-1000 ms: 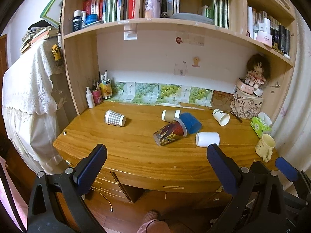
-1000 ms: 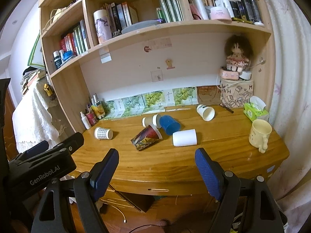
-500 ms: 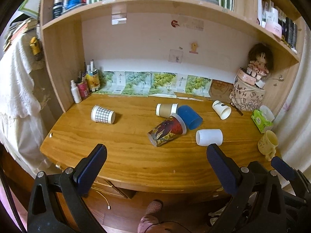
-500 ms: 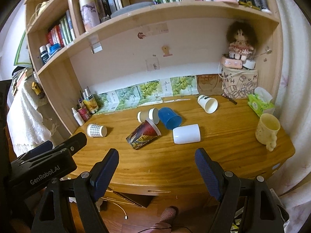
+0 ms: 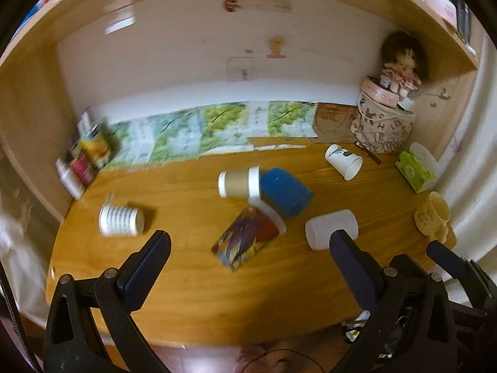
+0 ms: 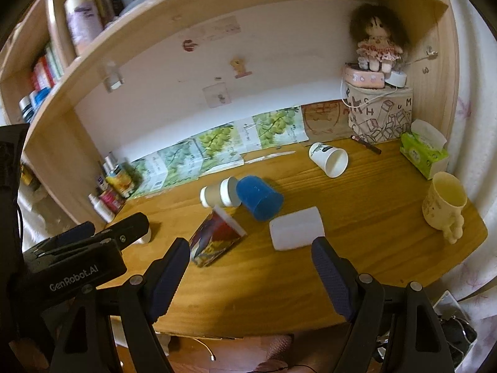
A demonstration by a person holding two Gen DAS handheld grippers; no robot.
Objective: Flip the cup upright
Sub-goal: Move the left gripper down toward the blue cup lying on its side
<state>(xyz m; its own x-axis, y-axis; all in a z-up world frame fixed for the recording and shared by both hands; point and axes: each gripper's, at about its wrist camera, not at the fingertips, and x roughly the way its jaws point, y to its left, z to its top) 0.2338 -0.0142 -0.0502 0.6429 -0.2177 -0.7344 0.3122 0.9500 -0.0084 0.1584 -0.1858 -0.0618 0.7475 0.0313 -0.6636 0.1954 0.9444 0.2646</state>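
Several cups lie on their sides on the wooden desk (image 5: 186,273): a checked cup (image 5: 121,220) at left, a brown cup with a white lid (image 5: 238,182), a blue cup (image 5: 285,196), a colourful printed cup (image 5: 248,238), a plain white cup (image 5: 330,228) and a white paper cup (image 5: 344,161) at the back. The same cups show in the right wrist view: printed (image 6: 216,238), blue (image 6: 259,197), white (image 6: 296,228). My left gripper (image 5: 248,250) is open and empty above the desk's front. My right gripper (image 6: 251,258) is open and empty too.
A yellow mug (image 6: 444,207) stands upright at the right edge beside a green tissue box (image 6: 424,154). A patterned box with a doll (image 6: 380,117) sits at the back right. Bottles (image 6: 113,186) stand at the back left. A shelf (image 6: 217,6) overhangs the desk.
Both grippers have moved forward and lower toward the desk, so the cups look larger and nearer. Both stay open. No cup has moved.
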